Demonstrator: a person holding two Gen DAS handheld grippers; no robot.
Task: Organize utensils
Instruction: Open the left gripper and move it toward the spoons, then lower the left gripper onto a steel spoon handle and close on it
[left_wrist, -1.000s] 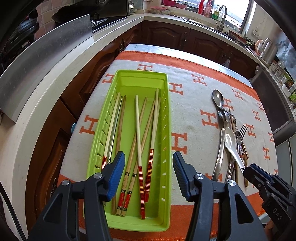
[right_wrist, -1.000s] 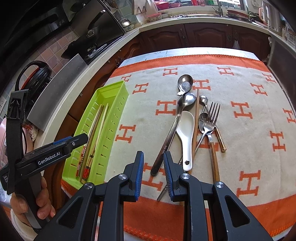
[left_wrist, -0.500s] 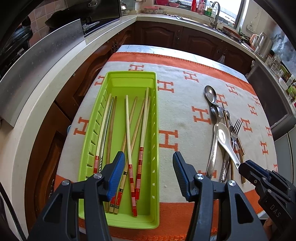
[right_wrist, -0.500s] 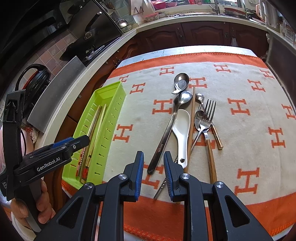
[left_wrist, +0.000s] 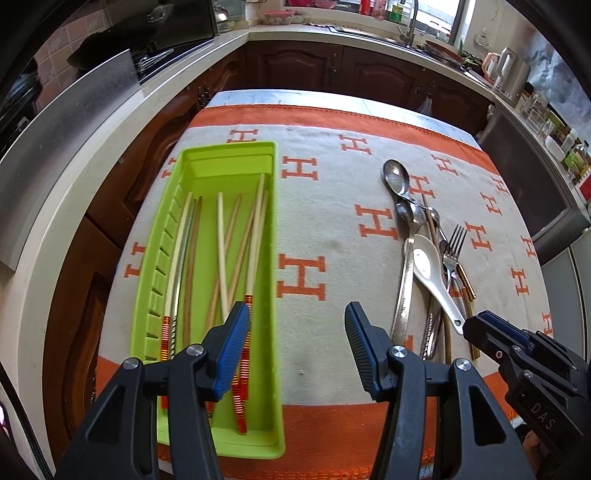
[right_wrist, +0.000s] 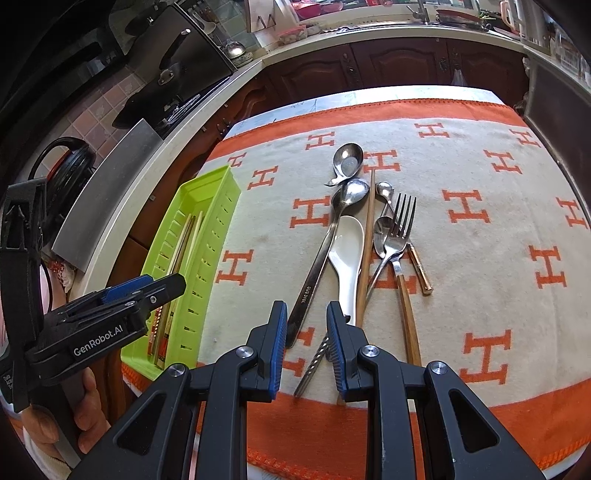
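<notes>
Our right gripper (right_wrist: 306, 341) hangs low over the near end of the pile of spoons and forks. Its jaws are only a little way apart, with nothing between them. Just past its tips lie the ends of the long steel spoon (right_wrist: 317, 258), the white spoon (right_wrist: 345, 254) and one stray brown chopstick (right_wrist: 366, 251).

The steel things are hard and shiny, so we think they will slip if we pinch them loosely. They also lie flat on the soft cloth (right_wrist: 480, 236), which makes it hard to get a jaw under them. The white spoon looks like china, so it may chip if it drops. The chopstick is light and thin and will likely roll. The best place to take hold is a handle end that sticks out near us. The handles cross in the pile, and we cannot quite tell which one is on top.

Our left gripper (left_wrist: 295, 343) is about half open and holds nothing. It points steeply down over the near right edge of the green tray (left_wrist: 275, 229), one jaw above the tray and one above the cloth. The tray lies on the left side of the counter with many chopsticks (left_wrist: 221, 254) in it. The fork (right_wrist: 400, 225) and the small spoons sit on the right of the pile, well apart from the tray.
</notes>
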